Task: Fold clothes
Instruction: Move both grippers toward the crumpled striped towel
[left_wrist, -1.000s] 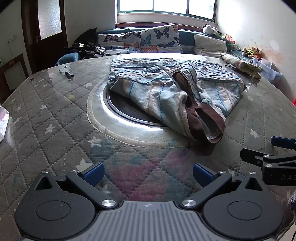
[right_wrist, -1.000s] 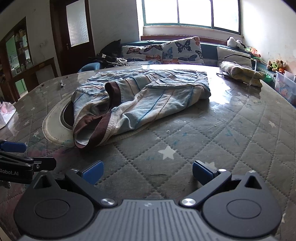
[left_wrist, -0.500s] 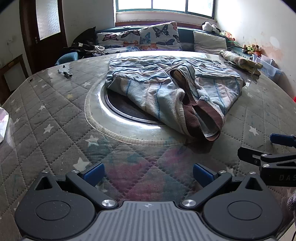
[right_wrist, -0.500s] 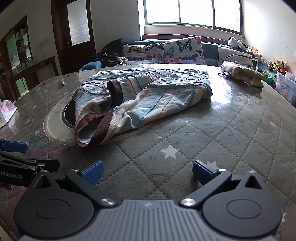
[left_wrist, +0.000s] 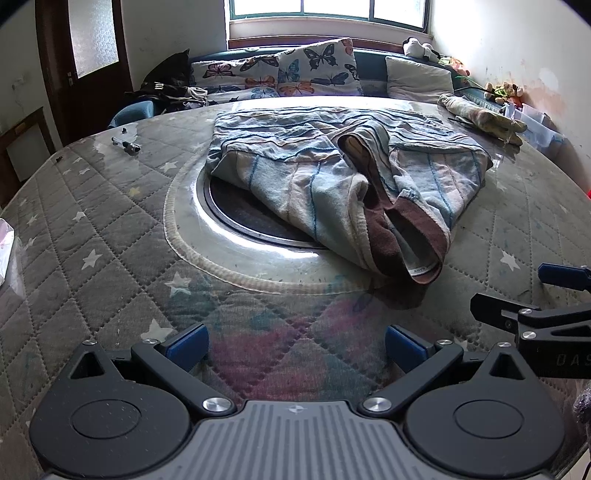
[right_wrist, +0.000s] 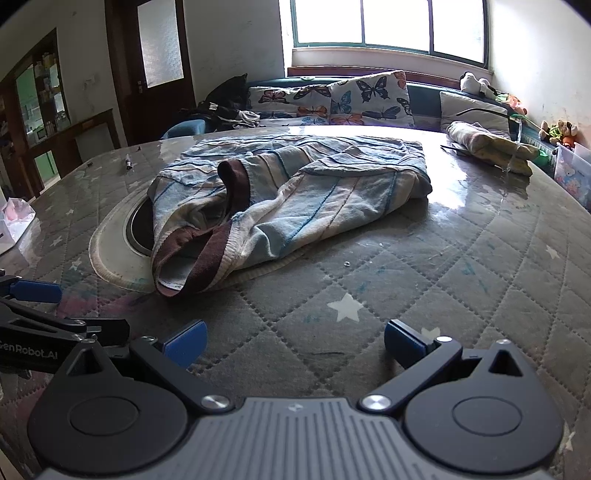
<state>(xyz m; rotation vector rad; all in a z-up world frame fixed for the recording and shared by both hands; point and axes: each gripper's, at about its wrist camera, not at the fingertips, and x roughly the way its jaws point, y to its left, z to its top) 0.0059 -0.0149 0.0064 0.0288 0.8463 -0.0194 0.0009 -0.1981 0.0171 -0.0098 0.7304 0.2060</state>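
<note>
Soft striped knitwear is what we are looking at: a pale blue sweater (left_wrist: 332, 173) with a brown ribbed hem (left_wrist: 402, 236) is lying crumpled at the middle of the round quilted bench (left_wrist: 92, 221), partly covering the dark round inset (left_wrist: 236, 218).

Both tools are hovering low at the bench's near edge, empty. The left tool (left_wrist: 295, 341) is sitting with its blue pads spread wide, the sweater straight ahead at twelve o'clock. The right tool (right_wrist: 295, 341) is likewise spread, the sweater lying off at eleven o'clock.

This garment is looking light, limp and floppy; it is likely to sag and drag, so pinching one layer at the brown hem or a sleeve cuff seems safest. The thicker ribbing is offering the firmest bite.

Room is looking generous: bare quilted surface at three o'clock of the sweater, a folded cloth bundle (right_wrist: 491, 151) far off at two o'clock, a small pen-like object (left_wrist: 125, 144) well apart at ten o'clock.
</note>
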